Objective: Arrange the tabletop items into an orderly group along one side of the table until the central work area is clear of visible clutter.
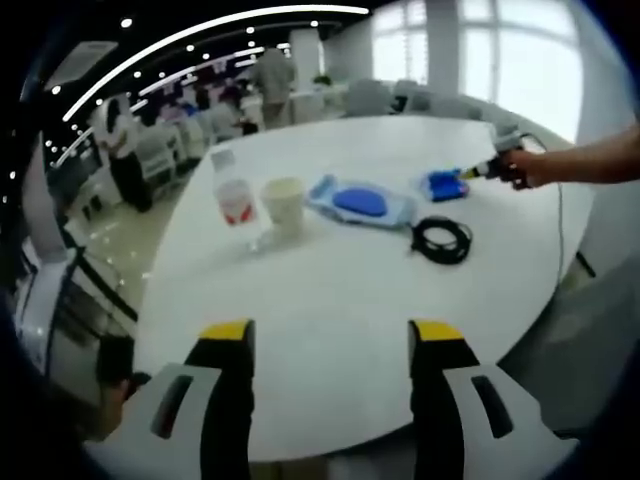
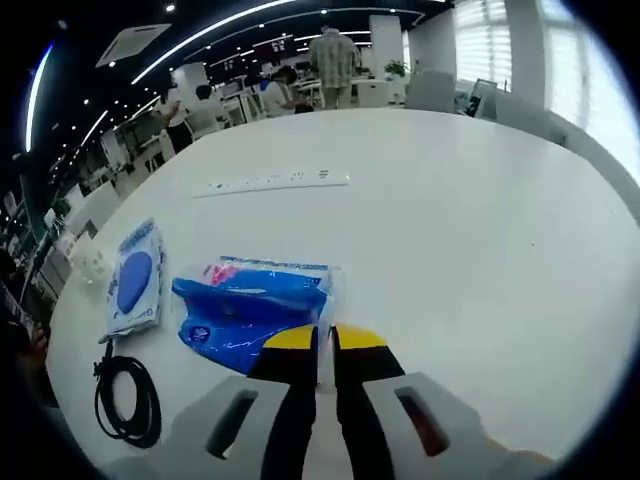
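step: gathering – right gripper (image 2: 325, 335) pinched on blue pouch (image 2: 250, 310) edge, near wipes (image 2: 133, 280) and cable (image 2: 125, 400) | left gripper (image 1: 330, 330) wide, empty, hovering | next: drag pouch beside cups (image 1: 262, 205) – judged

The room was bright. Daylight came through the large windows (image 1: 470, 50), which were overexposed and almost white, with no detail behind them. Long ceiling light strips (image 2: 215, 30) curved strongly because of the fisheye lens, and small round lamps shone beside them. The white table (image 1: 350, 300) reflected the light softly and looked a little washed out, with a weak glare on the side near the windows. Shadows under the items were faint and short. Both pictures were slightly soft, and the far people and chairs were blurred. Straight lines bent near the edges, where the picture also became darker.
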`<action>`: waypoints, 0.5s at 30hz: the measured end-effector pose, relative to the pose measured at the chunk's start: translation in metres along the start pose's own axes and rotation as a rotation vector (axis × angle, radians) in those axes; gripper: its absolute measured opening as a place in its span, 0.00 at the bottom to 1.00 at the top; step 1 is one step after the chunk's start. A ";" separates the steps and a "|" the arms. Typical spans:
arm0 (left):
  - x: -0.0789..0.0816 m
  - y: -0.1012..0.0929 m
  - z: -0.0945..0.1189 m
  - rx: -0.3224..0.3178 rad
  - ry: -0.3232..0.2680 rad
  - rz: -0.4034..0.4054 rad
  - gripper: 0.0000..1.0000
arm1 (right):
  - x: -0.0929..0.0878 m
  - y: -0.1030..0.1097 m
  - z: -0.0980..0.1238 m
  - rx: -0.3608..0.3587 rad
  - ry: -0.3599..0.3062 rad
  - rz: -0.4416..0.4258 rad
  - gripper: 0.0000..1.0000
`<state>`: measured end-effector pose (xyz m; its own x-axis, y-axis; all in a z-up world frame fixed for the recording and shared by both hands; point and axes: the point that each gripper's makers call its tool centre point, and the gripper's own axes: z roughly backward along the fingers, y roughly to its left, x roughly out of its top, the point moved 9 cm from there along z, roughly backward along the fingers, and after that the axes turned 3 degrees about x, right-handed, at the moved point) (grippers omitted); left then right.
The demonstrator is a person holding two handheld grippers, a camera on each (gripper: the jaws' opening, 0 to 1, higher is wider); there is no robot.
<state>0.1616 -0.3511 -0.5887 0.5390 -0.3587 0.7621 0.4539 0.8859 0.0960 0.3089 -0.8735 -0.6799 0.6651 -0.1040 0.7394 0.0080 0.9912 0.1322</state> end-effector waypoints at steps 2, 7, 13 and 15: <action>0.000 0.000 0.000 -0.003 0.000 -0.002 0.59 | -0.001 0.001 0.003 -0.002 0.008 0.035 0.05; 0.001 -0.001 0.002 -0.009 -0.005 -0.006 0.59 | -0.003 0.007 0.017 -0.050 0.016 0.194 0.05; 0.002 0.000 0.003 -0.016 -0.008 -0.010 0.58 | -0.018 0.042 0.051 -0.081 0.037 0.277 0.08; 0.001 0.000 0.002 -0.017 -0.007 -0.015 0.58 | -0.026 0.048 0.058 -0.081 0.069 0.244 0.09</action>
<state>0.1607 -0.3507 -0.5860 0.5273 -0.3701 0.7648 0.4740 0.8752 0.0967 0.2481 -0.8277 -0.6547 0.7041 0.1421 0.6957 -0.1008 0.9898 -0.1002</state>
